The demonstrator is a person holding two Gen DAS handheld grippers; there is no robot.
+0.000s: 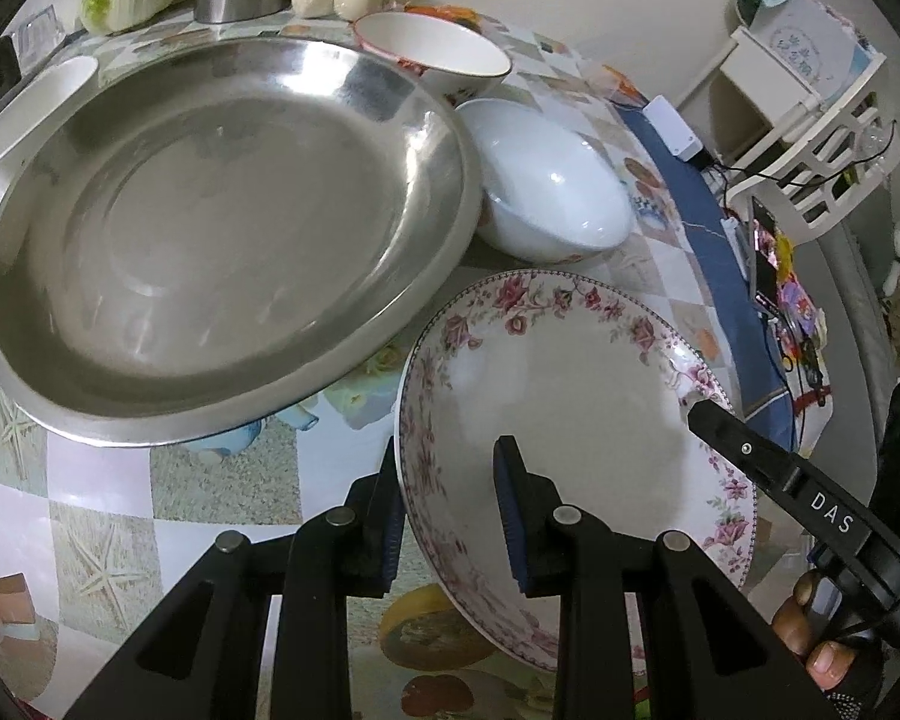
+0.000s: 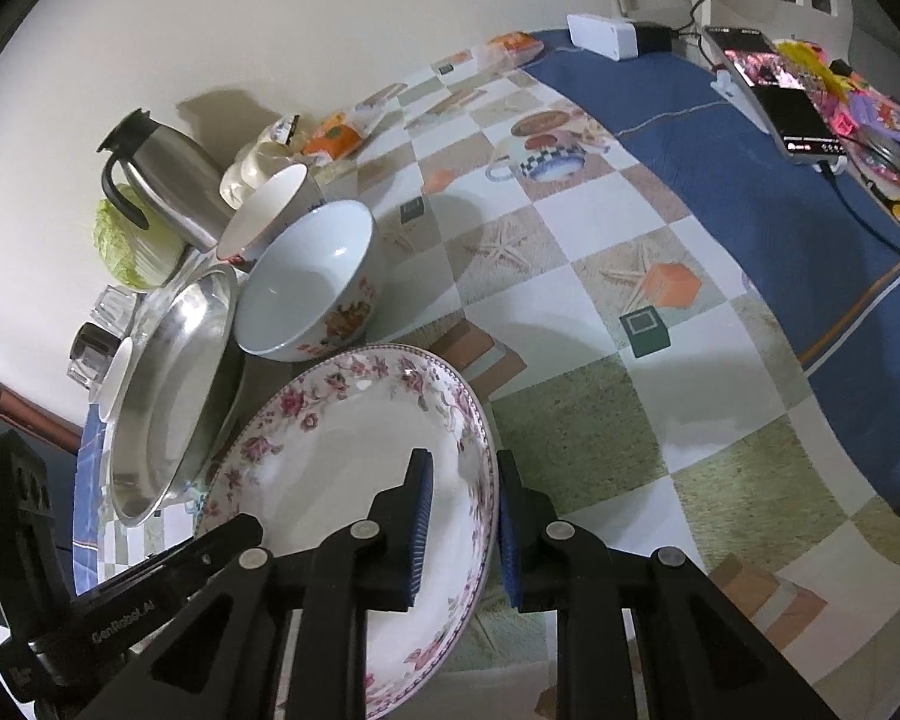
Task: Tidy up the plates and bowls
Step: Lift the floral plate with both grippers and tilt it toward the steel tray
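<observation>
Now each hand-held gripper, left (image 1: 450, 516) and right (image 2: 463, 525), pinches opposite rims of the floral plate (image 1: 570, 396) (tilted), beside the steel basin (image 1: 222, 228).

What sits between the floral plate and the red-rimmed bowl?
The white ceramic bowl stands between floral-rimmed plate and red-rimmed bowl, clearest in the right wrist view.

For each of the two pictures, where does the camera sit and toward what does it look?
Left wrist: on the left gripper, looking down at the floral plate and steel basin; fingertips show.
Right wrist: on the right gripper, looking down at the plate's opposite rim; no hand shows.
Shared: plate, basin, white bowl; each view shows the other gripper.
</observation>
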